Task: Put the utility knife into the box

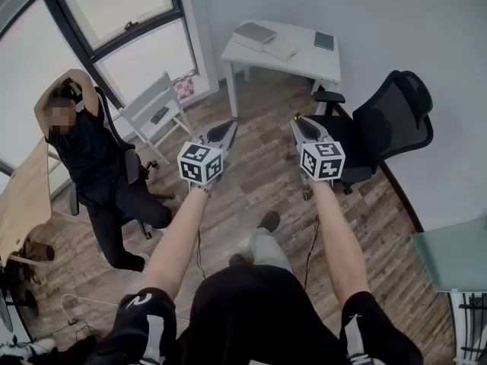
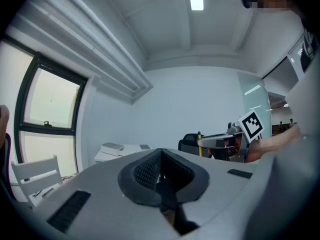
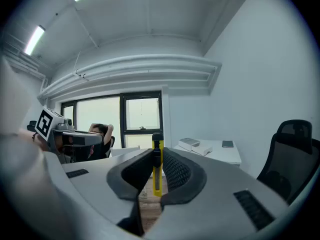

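Observation:
The yellow utility knife (image 3: 157, 170) stands upright between the jaws of my right gripper (image 3: 156, 156), which is shut on it; its black top sticks out above the pads. In the head view only its tip (image 1: 297, 117) shows at the nose of the right gripper (image 1: 300, 122), held out at chest height over the wooden floor. My left gripper (image 1: 229, 128) is held level beside it, jaws shut with nothing between them (image 2: 161, 156). A flat pale box (image 1: 255, 33) lies on the white desk (image 1: 304, 58) ahead, also seen as a box (image 3: 190, 143) in the right gripper view.
A black office chair (image 1: 388, 128) stands close on the right. A white chair (image 1: 156, 106) is by the window, and a seated person (image 1: 95, 158) is on the left with arms raised. A wooden table (image 1: 23, 196) is at the far left and a glass surface (image 1: 456, 257) at the right edge.

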`<state>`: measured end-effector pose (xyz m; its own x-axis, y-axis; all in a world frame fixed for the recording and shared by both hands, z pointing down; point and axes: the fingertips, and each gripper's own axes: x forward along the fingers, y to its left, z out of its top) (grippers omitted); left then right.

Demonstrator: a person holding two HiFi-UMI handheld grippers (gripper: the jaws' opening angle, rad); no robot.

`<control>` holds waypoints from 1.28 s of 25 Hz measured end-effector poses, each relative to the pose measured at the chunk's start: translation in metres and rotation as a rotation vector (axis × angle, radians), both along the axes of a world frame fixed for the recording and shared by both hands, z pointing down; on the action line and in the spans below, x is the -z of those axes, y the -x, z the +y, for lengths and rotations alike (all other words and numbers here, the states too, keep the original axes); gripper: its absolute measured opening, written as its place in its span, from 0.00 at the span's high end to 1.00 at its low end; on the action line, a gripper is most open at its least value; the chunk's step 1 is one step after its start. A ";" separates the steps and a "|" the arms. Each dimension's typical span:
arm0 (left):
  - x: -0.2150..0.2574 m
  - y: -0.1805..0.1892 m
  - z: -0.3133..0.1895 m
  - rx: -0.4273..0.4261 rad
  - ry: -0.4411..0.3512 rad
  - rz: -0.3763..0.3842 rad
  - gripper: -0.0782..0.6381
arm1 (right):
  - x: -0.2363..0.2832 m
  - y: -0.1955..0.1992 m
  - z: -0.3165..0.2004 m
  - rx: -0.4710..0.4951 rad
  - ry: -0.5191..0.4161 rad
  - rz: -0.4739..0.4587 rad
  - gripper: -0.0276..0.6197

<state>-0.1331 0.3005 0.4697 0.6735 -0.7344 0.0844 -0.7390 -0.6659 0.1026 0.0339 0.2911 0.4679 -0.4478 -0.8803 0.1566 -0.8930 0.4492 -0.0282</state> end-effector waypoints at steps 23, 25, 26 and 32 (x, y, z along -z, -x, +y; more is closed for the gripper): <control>-0.012 -0.032 -0.160 -0.022 0.023 -0.028 0.86 | -0.019 -0.035 -0.162 -0.016 0.022 -0.026 0.85; -0.011 -0.037 -0.179 -0.019 0.025 -0.032 0.86 | -0.017 -0.040 -0.180 -0.016 0.027 -0.042 0.85; -0.010 -0.039 -0.187 -0.017 0.027 -0.034 0.86 | -0.016 -0.042 -0.189 -0.016 0.029 -0.047 0.85; -0.004 -0.055 -0.230 -0.008 0.048 -0.037 0.86 | -0.011 -0.056 -0.229 -0.005 0.053 -0.048 0.85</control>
<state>-0.0782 0.0709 0.4735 0.6751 -0.7235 0.1443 -0.7375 -0.6667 0.1077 0.0903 0.0617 0.4791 -0.4510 -0.8739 0.1814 -0.8925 0.4411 -0.0942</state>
